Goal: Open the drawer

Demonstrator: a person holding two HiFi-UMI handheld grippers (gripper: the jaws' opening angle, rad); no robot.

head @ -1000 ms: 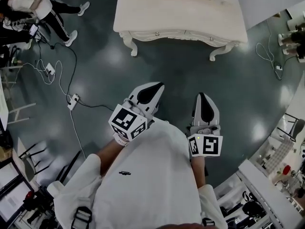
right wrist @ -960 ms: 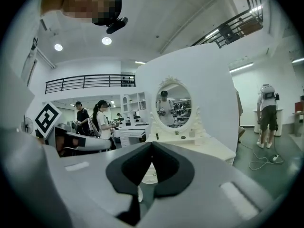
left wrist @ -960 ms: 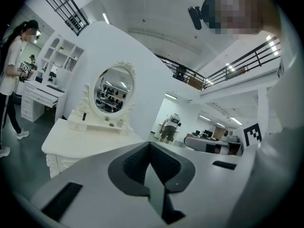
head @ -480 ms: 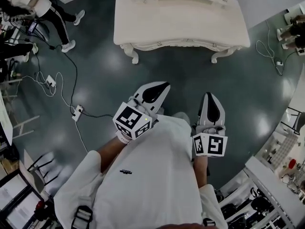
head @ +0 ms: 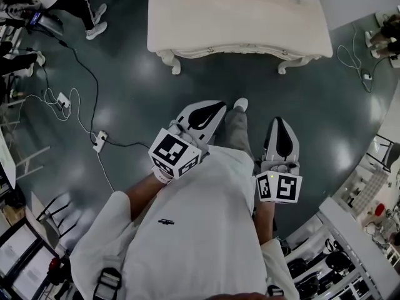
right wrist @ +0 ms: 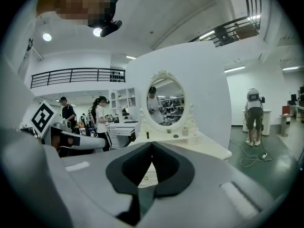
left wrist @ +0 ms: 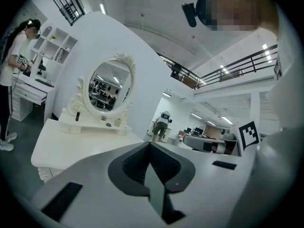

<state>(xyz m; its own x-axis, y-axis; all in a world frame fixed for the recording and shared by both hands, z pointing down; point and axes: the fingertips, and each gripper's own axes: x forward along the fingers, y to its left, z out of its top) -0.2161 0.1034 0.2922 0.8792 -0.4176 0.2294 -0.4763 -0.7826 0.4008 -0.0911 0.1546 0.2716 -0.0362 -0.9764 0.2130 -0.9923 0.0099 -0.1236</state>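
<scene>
floor (head: 137,105) — glossy, smooth | dressing table (head: 237,17) — smooth cream paint | shirt (head: 200,230): matt cloth

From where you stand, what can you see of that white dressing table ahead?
The dressing table is cream-white, seemingly painted wood, with a wavy carved front edge and curved legs. It stands upright on the dark floor against a white panel. At its back an oval mirror in an ornate frame rises from a low shelf holding a few small jars. Nothing is pulled out of its front, and no hand or tool touches it.
</scene>
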